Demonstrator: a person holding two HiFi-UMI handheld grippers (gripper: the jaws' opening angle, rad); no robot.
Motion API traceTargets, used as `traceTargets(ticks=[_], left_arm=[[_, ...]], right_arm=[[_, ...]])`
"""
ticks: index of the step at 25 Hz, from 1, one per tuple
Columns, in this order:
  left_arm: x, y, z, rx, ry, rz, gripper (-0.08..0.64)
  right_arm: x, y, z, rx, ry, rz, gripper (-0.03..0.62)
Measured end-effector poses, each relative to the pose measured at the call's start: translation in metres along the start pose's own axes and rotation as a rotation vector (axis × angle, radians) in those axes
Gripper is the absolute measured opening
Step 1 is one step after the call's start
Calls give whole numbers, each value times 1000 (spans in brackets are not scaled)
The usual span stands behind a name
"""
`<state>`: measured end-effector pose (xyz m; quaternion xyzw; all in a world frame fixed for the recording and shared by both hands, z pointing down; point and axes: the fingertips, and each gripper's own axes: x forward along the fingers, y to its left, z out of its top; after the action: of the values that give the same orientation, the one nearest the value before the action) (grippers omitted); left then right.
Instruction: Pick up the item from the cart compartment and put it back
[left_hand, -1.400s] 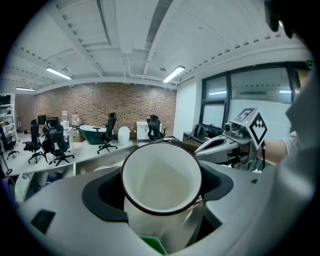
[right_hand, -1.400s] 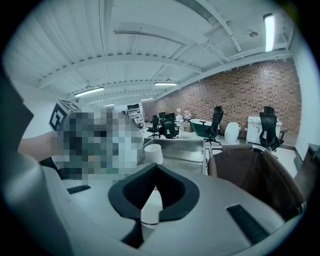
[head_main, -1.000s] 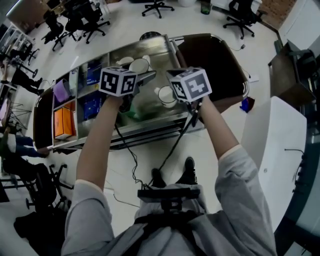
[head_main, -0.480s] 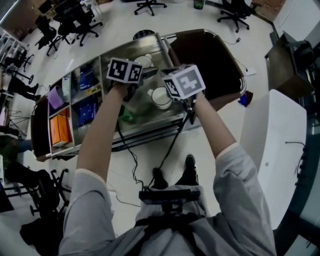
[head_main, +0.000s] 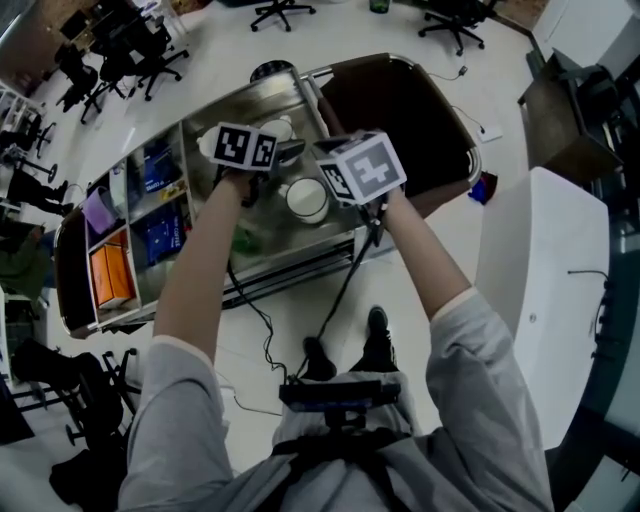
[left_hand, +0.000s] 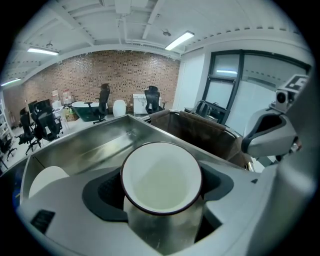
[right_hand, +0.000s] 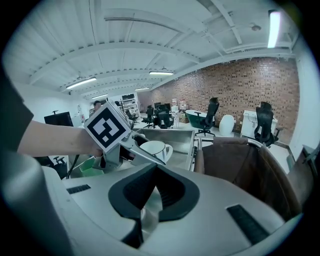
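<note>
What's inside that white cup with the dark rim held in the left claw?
It looks empty: the white dark-rimmed cup shows only a bare pale inside. Its outer base is hidden by the left gripper.

Head view: from above the person, steeply down onto the steel cart (head_main: 255, 100). Left gripper view: close along its jaws into a white cup (left_hand: 161, 177), with the cart's tray behind. Right gripper view: from just beside, across the same cart and cup toward a far brick wall (right_hand: 240, 85).

Steel cart (head_main: 235, 105), white cup (head_main: 307, 198) in tray, orange box (head_main: 112, 275) in side compartment
</note>
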<state>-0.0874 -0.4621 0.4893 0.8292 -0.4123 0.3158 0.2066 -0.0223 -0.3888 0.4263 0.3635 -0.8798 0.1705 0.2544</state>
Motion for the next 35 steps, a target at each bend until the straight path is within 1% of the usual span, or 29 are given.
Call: traceTargets(ticks=[9,20,23,25,32,35], left_arm=[[15,-6,-12,7,7,-2,412],[17,-8,-18,59,34,9,416],[14,-7,-17,67,41,23,487],[11,-6,-16,78,40,30,488],[-7,-13,-2,98,-1,45,488],[-23,-15,4,106,-26,63,488]], right_arm=[[-2,-1,-2,0,-1,9,9],[-3,1,-5,6,-1,13,9],[-6,1,-5,5,-3,12,9],[-8,1,-5,6,-4,9,9],[-13,-3,-9,15,-7,-2,9],[-17,-1,-11,18,-9,-5,9]])
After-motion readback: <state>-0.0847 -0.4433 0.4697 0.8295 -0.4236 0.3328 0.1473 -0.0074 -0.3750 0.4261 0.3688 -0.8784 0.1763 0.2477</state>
